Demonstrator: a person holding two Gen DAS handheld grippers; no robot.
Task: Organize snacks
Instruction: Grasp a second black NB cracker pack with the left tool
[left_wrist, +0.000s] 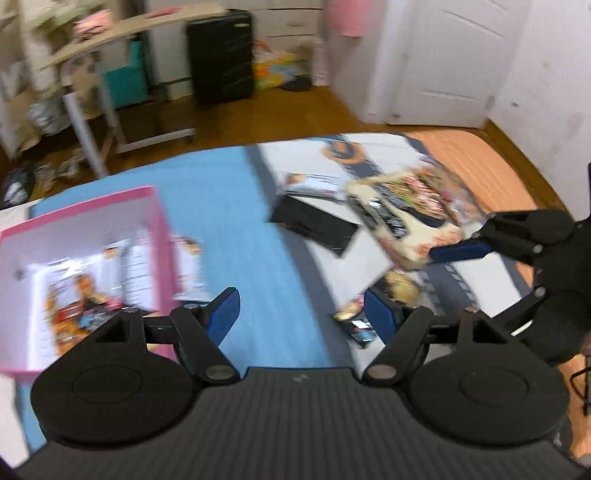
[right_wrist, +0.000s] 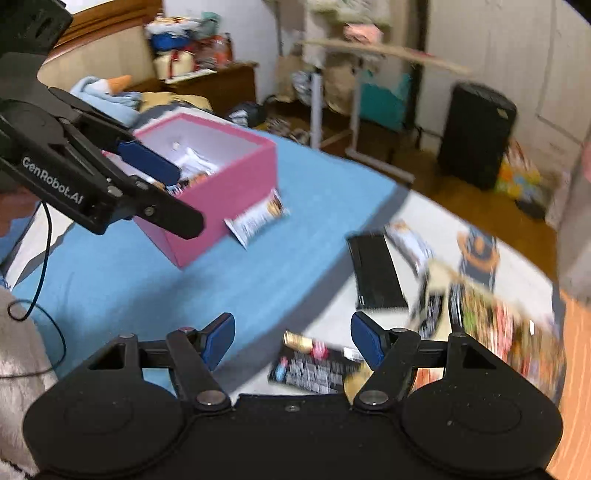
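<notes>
A pink box (left_wrist: 162, 221) with several snack packets inside stands on the blue bedspread (left_wrist: 258, 240); one white packet (right_wrist: 258, 218) leans against its side. A loose pile of snacks (left_wrist: 406, 210) and a flat black packet (left_wrist: 314, 221) lie on the white part of the cover. My left gripper (left_wrist: 301, 317) hangs open beside the box, with nothing between its fingers. My right gripper (right_wrist: 291, 341) is open too, above a dark snack packet (right_wrist: 314, 365) that lies flat on the cover. Both views are blurred by motion. The left gripper (right_wrist: 184, 199) shows in front of the box (right_wrist: 229, 184).
A black suitcase (left_wrist: 221, 55), a light desk (left_wrist: 110, 37) and a white door (left_wrist: 443, 55) stand on the wooden floor (left_wrist: 258, 110) beyond the bed's edge. A black cable (right_wrist: 40, 277) trails at the left. A grey fleecy cloth (right_wrist: 18, 369) lies at the near left.
</notes>
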